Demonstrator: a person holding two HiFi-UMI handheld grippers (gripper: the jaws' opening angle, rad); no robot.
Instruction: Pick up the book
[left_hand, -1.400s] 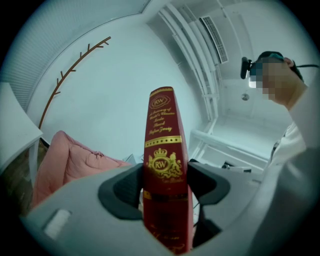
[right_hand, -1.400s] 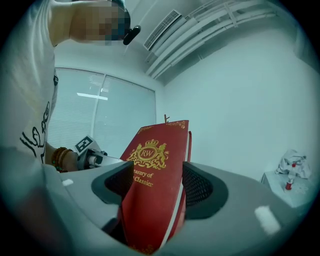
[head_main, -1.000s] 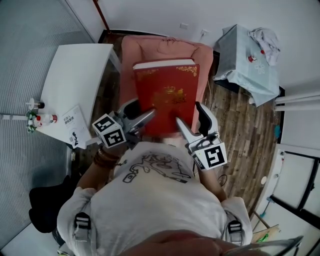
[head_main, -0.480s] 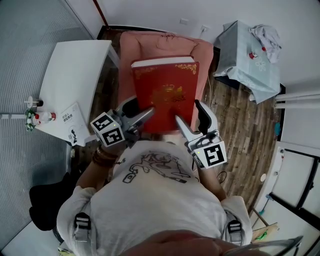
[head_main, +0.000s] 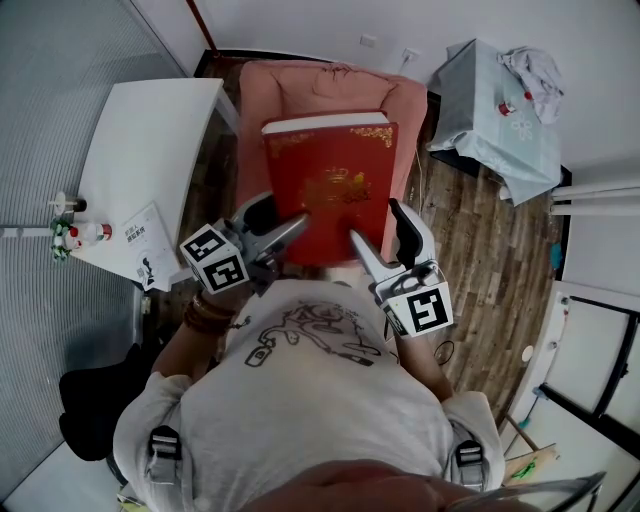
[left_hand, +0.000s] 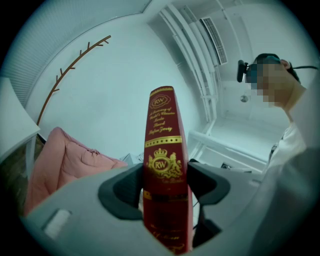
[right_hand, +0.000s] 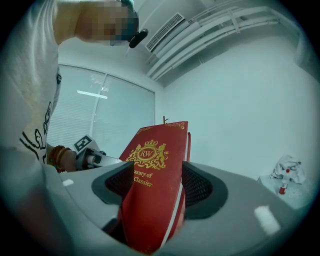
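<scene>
A thick red book (head_main: 330, 185) with gold print is held face up in the air above a pink armchair (head_main: 300, 95). My left gripper (head_main: 285, 226) is shut on its near left corner. In the left gripper view the spine (left_hand: 162, 160) stands upright between the two dark pads (left_hand: 122, 192), and the left gripper (left_hand: 165, 189) clamps it. My right gripper (head_main: 380, 232) is shut on the near right corner. In the right gripper view the red cover (right_hand: 150, 170) fills the gap of the right gripper (right_hand: 159, 189), tilted, with the white page edge showing.
A white table (head_main: 150, 140) stands at the left with a booklet (head_main: 148, 250) and small bottles (head_main: 75, 237) near its edge. A pale blue covered table (head_main: 495, 115) with cloth and a bottle sits at the right. Wood floor (head_main: 480, 260) lies between.
</scene>
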